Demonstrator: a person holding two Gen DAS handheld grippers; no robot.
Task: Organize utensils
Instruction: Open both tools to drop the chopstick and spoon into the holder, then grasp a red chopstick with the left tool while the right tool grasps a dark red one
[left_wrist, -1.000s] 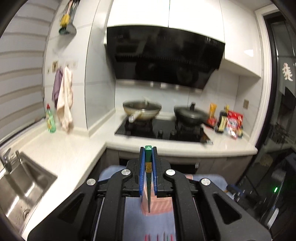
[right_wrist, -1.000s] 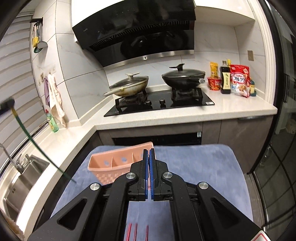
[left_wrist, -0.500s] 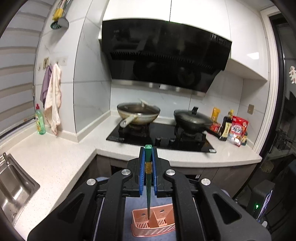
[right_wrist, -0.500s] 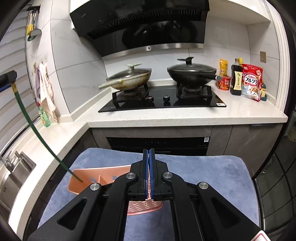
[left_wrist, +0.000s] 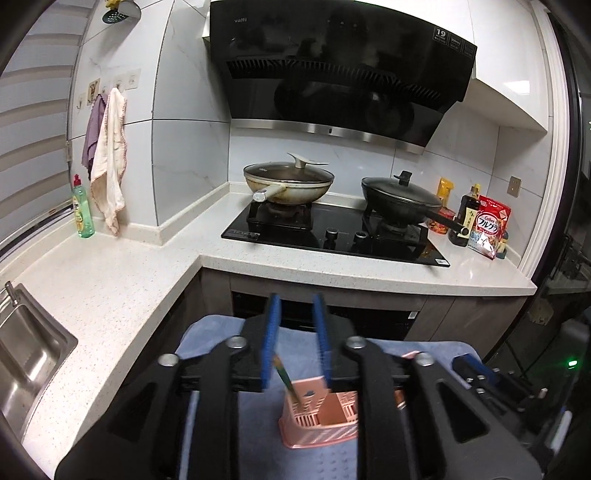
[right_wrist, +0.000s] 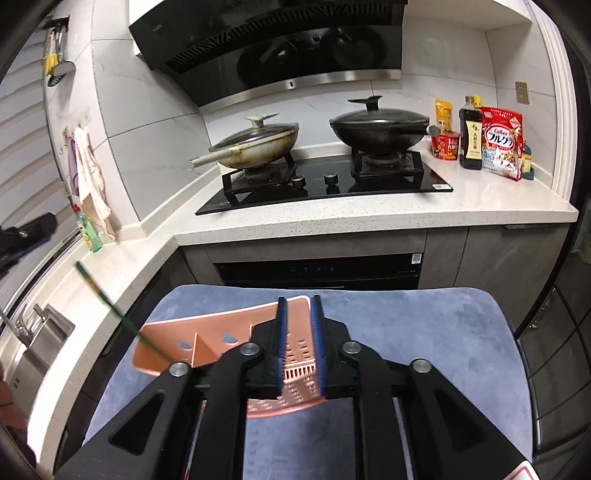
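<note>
Since the left gripper (left_wrist: 295, 339) has its blue-padded jaws spread with nothing between them, the thin green chopstick (left_wrist: 286, 380) leans free, lower end in an end compartment of the pink perforated plastic utensil caddy (left_wrist: 321, 417), which sits on the blue fabric mat (right_wrist: 424, 332). Right gripper (right_wrist: 299, 343), jaws also apart, straddles the caddy's near wall, probably to steady it. Chopstick looks delivered; judging by the red sticks at the frame's bottom edge, more remain.
</note>
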